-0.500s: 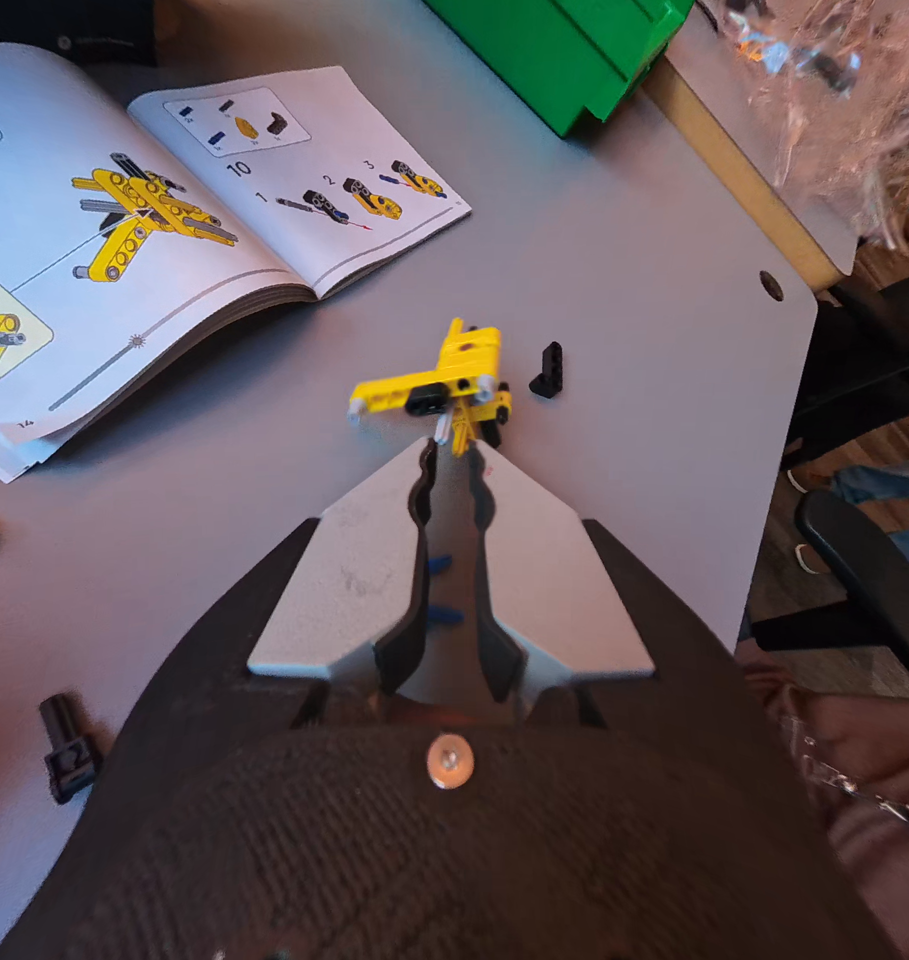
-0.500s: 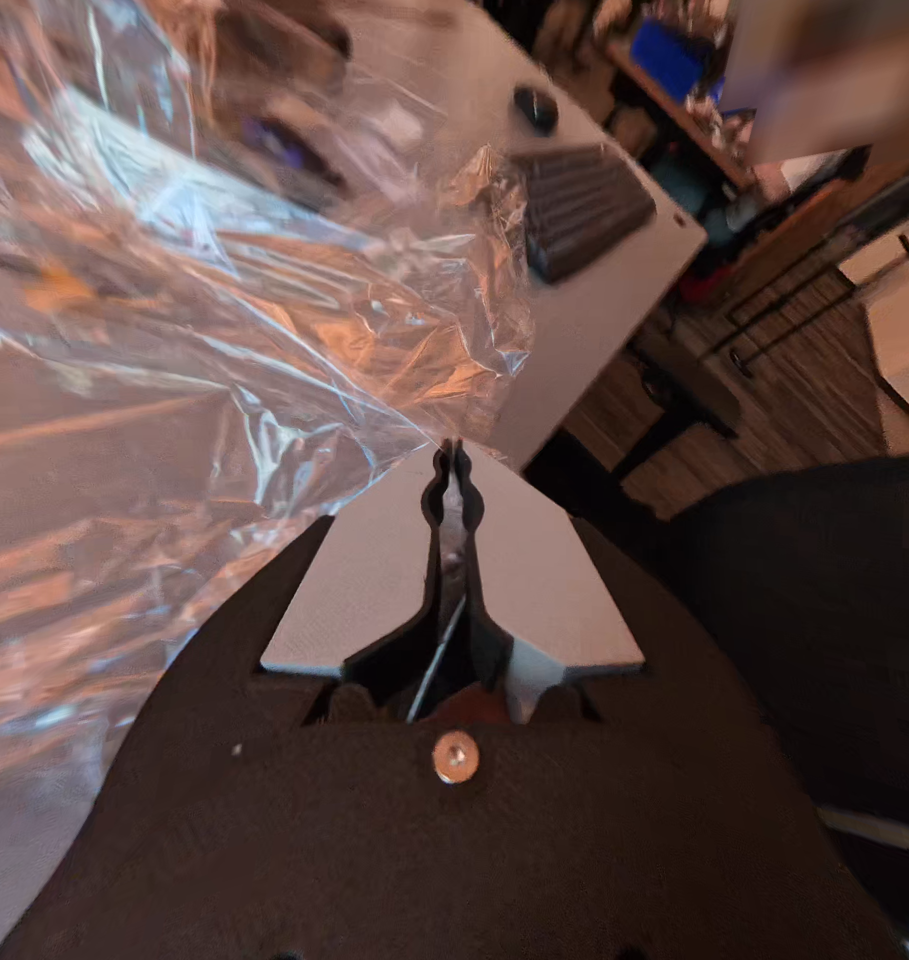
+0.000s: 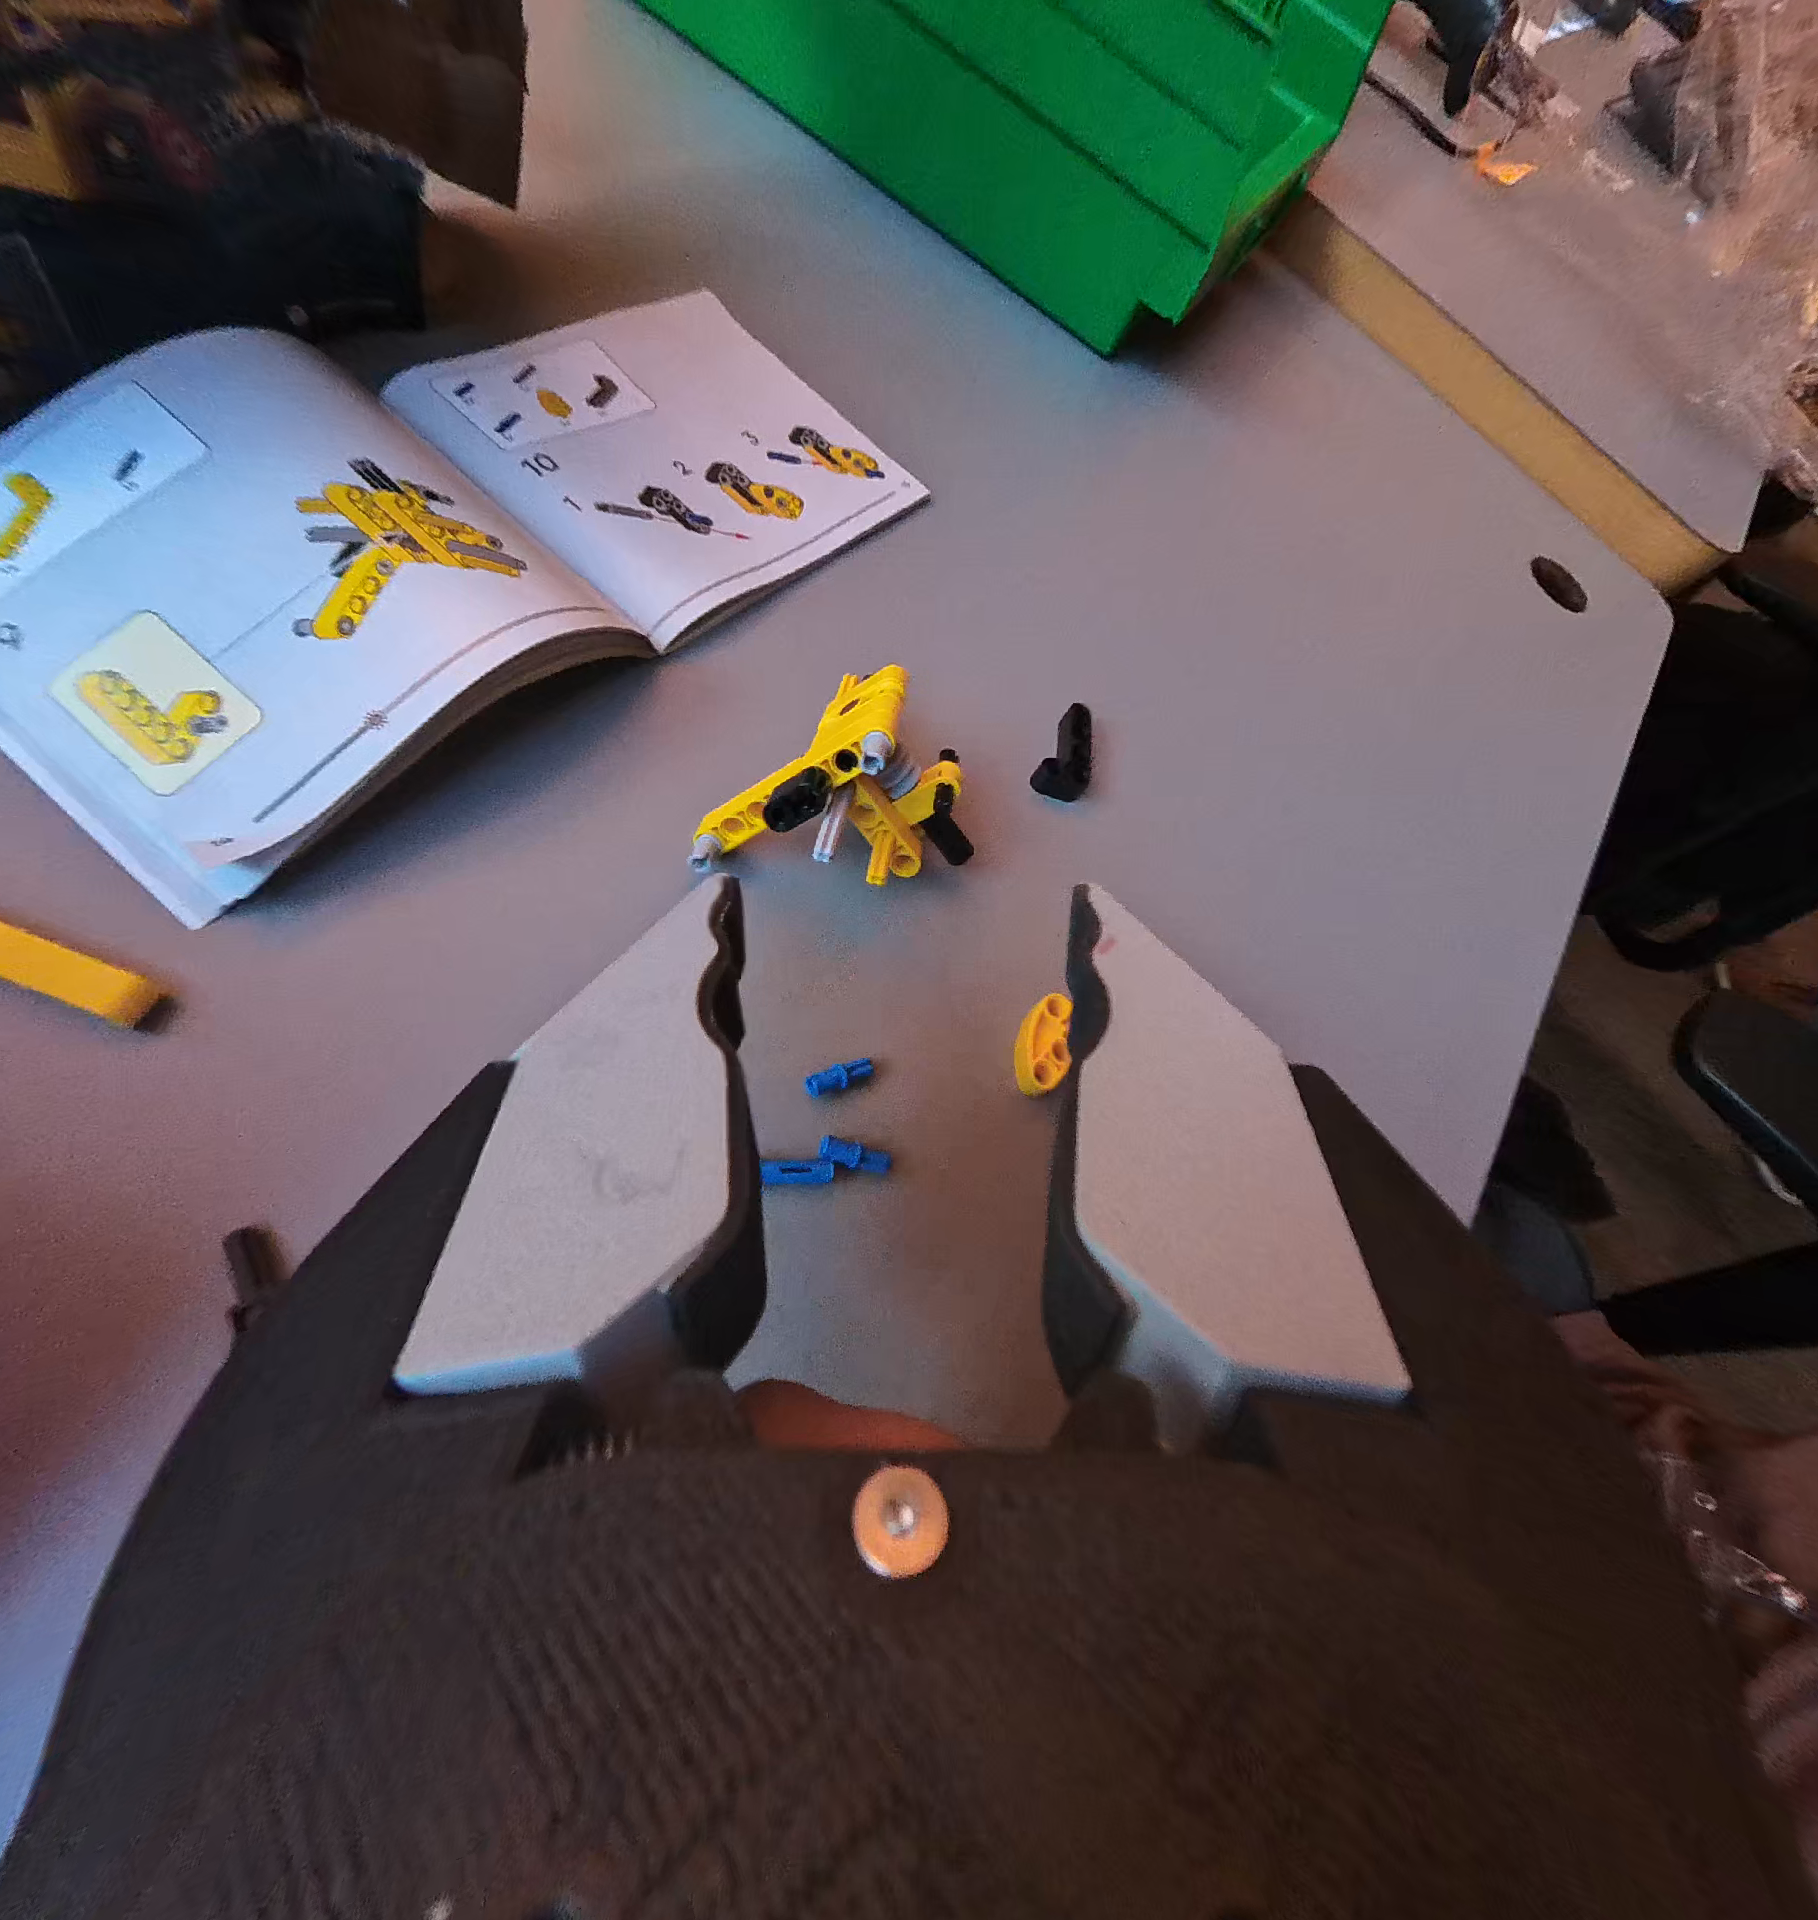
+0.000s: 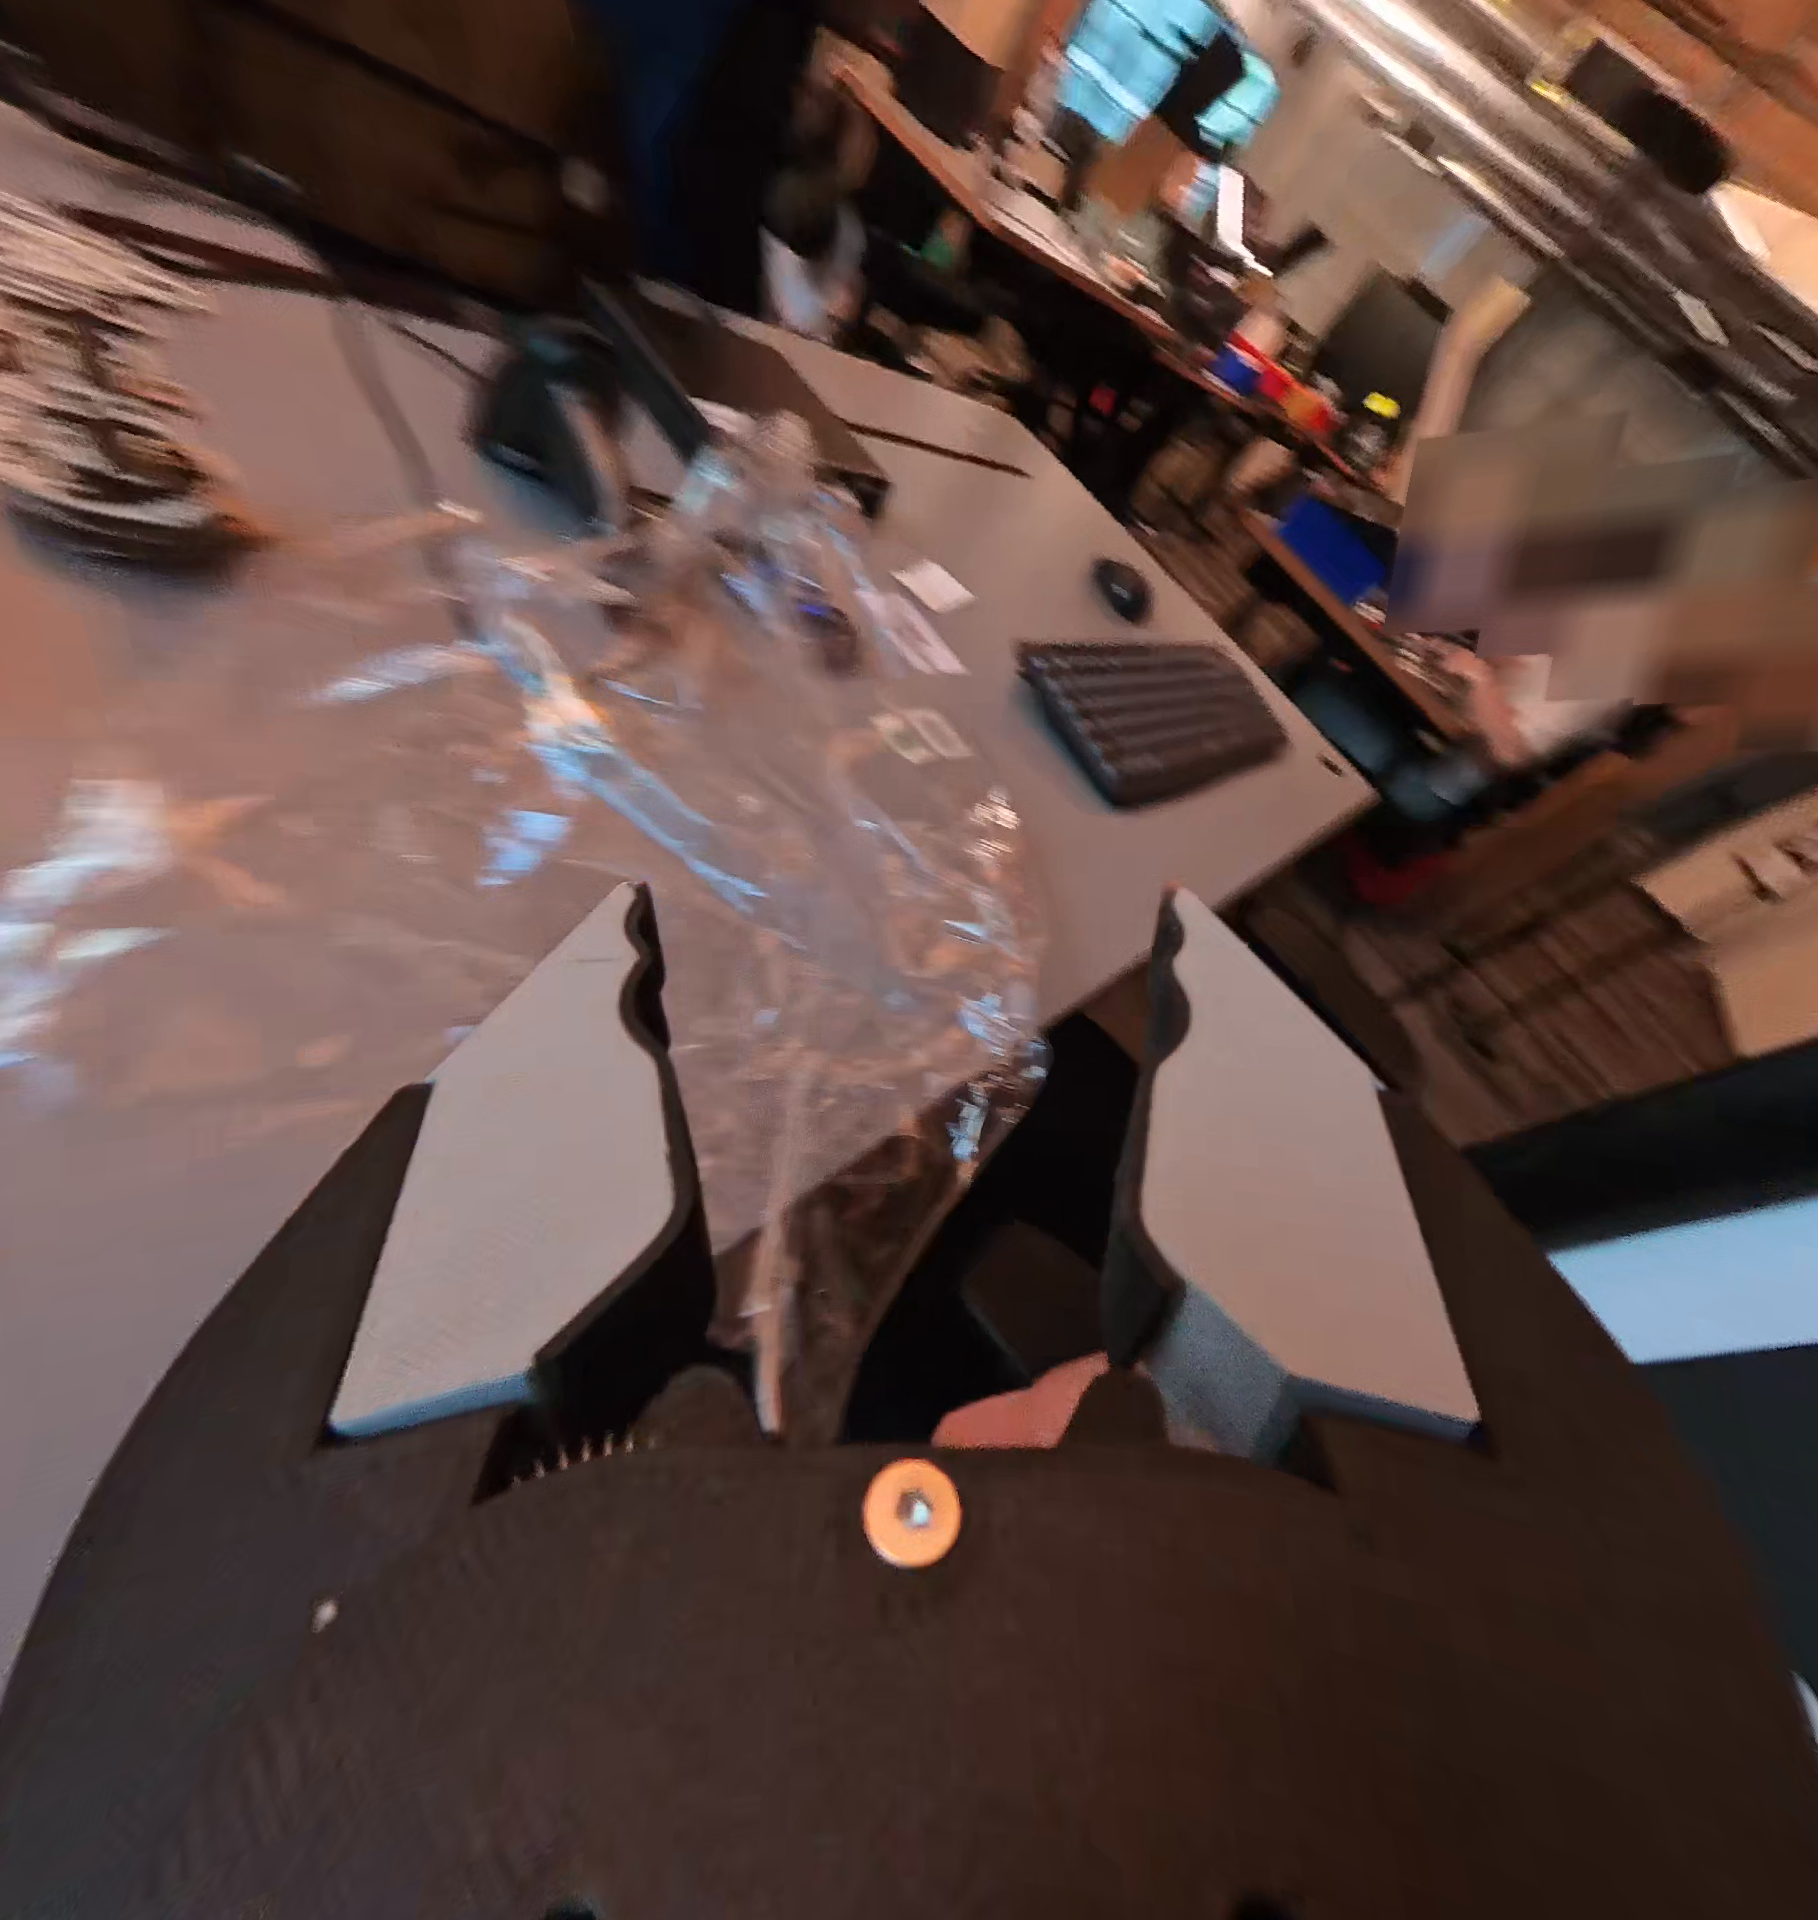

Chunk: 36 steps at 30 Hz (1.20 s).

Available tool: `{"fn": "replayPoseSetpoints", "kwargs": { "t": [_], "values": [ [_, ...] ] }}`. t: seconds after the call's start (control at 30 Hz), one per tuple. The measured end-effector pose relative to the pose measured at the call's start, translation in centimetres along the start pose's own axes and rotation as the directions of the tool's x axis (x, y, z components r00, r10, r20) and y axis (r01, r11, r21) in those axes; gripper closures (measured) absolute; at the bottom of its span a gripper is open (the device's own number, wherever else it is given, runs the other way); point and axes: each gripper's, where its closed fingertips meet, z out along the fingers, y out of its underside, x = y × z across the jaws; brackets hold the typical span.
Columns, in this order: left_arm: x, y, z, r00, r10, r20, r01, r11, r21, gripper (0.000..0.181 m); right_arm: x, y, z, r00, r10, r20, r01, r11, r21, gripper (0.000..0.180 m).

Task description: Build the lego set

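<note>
A small yellow lego assembly [image 3: 843, 774] with black and grey pins lies on the grey table [image 3: 1300, 727]. My left gripper [image 3: 900, 894] is open and empty, just short of it. Below, between its fingers, lie three blue pins [image 3: 837, 1076] [image 3: 796, 1172] [image 3: 858, 1153] and a yellow curved piece [image 3: 1042, 1042]. A black angled piece [image 3: 1066, 753] lies right of the assembly. My right gripper [image 4: 900, 904] is open over a clear plastic bag [image 4: 780, 831] at the edge of another table; the bag lies between its fingers.
An open instruction booklet [image 3: 365, 561] lies at the left. A green bin [image 3: 1040, 145] stands at the back. A yellow beam [image 3: 48, 966] and a black pin [image 3: 250, 1257] lie at the left. A keyboard [image 4: 1149, 717] and mouse [image 4: 1121, 587] sit beyond the bag. My hands' fingertips stand some 65 cm from each other.
My left gripper has opened, let go of the yellow assembly and pulled back from it. My right gripper has opened and released the plastic bag, swinging up and right.
</note>
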Motion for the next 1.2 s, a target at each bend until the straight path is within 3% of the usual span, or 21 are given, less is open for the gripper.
{"fn": "replayPoseSetpoints", "kwargs": {
  "t": [0.1, 0.2, 0.3, 0.47, 0.67, 0.9, 1.2],
  "values": [
    [-0.1, -0.6, -1.4, 0.999, 0.005, 0.040, -0.006, 0.999, 0.042, 0.120, -4.8, -2.3, -3.7, 0.974, 0.024, 0.227, -0.042, 0.996, 0.075, 0.086],
    [0.4, -0.9, -2.7, 0.999, -0.005, 0.052, 0.001, 0.997, 0.083, 0.120, -11.8, -3.9, -8.6, 0.861, 0.001, 0.509, -0.077, 0.989, 0.129, 0.090],
    [0.9, -1.5, -4.2, 0.998, -0.043, 0.040, 0.038, 0.990, 0.137, 0.119, -17.5, -4.7, -12.5, 0.756, -0.067, 0.651, -0.061, 0.983, 0.172, 0.090],
    [1.3, -2.7, -6.4, 0.994, -0.111, 0.005, 0.106, 0.966, 0.238, 0.119, -26.3, -4.9, -17.5, 0.475, -0.031, 0.880, -0.145, 0.983, 0.113, 0.098],
    [2.4, -2.4, -7.6, 0.995, -0.092, -0.034, 0.097, 0.957, 0.272, 0.111, -33.5, -3.9, -20.7, 0.290, -0.008, 0.957, -0.118, 0.992, 0.044, 0.097],
    [3.9, -2.0, -10.1, 0.999, -0.044, 0.015, 0.038, 0.957, 0.288, 0.105, -37.3, -5.5, -25.5, 0.143, -0.037, 0.989, -0.155, 0.986, 0.059, 0.097],
    [3.1, 0.2, -12.7, 0.988, -0.035, 0.152, -0.011, 0.956, 0.294, 0.115, -40.7, -5.9, -27.8, 0.041, -0.106, 0.994, -0.128, 0.986, 0.110, 0.097]
  ]
}}
